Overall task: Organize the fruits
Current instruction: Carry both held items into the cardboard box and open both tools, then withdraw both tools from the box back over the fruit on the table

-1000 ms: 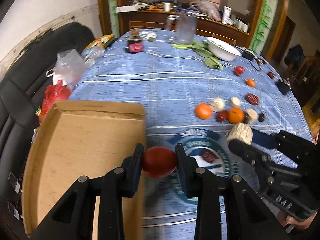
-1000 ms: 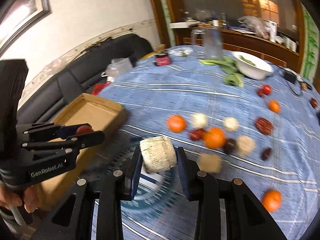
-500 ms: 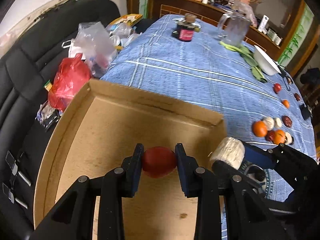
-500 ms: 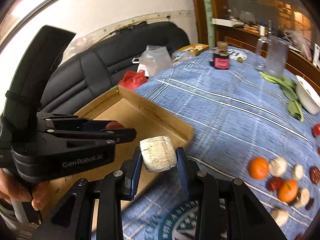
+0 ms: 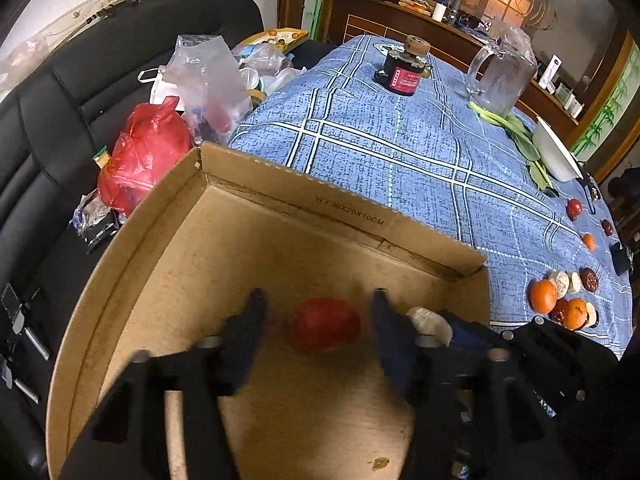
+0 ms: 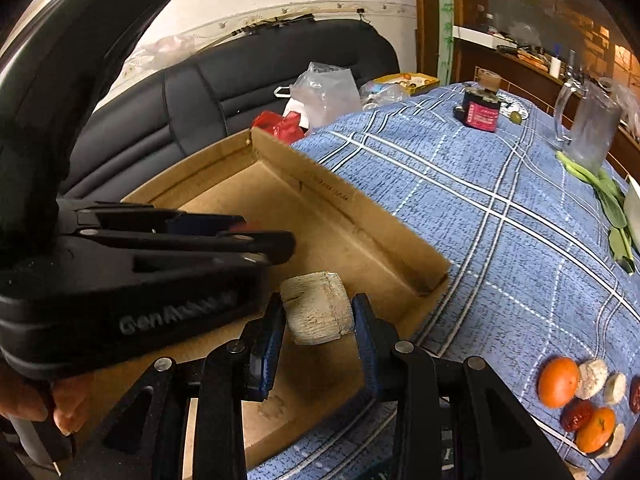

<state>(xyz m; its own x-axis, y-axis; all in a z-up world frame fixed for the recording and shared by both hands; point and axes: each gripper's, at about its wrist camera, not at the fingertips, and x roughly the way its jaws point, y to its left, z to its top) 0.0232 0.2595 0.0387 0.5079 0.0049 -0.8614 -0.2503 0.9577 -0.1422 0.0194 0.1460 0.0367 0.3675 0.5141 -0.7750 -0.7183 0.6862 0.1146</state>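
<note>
A shallow cardboard box (image 5: 348,216) stands at the table's left edge. Inside it sits a red fruit (image 5: 326,330), between the fingers of my left gripper (image 5: 317,300). Those jaws are opening, with a gap on either side of the fruit. My right gripper (image 6: 319,320) is shut on a pale, rough cylindrical chunk (image 6: 314,300) and holds it over the box's right corner. In the left wrist view that chunk (image 5: 430,320) shows just right of the left gripper. The right wrist view has the left gripper (image 6: 260,236) at the left, held by a hand (image 6: 60,408).
Oranges (image 5: 542,296), dark red fruits and pale chunks lie in a cluster on the blue checked cloth (image 5: 400,148) at the right. A dark jar (image 5: 404,72), glass jug (image 5: 502,74) and white bowl (image 5: 556,156) stand further back. Plastic bags (image 5: 144,152) lie on a black sofa (image 5: 60,92).
Both grippers moved left from over the cloth to over the box. The left jaws have spread and let go of the red fruit. The right still grips the pale chunk.
</note>
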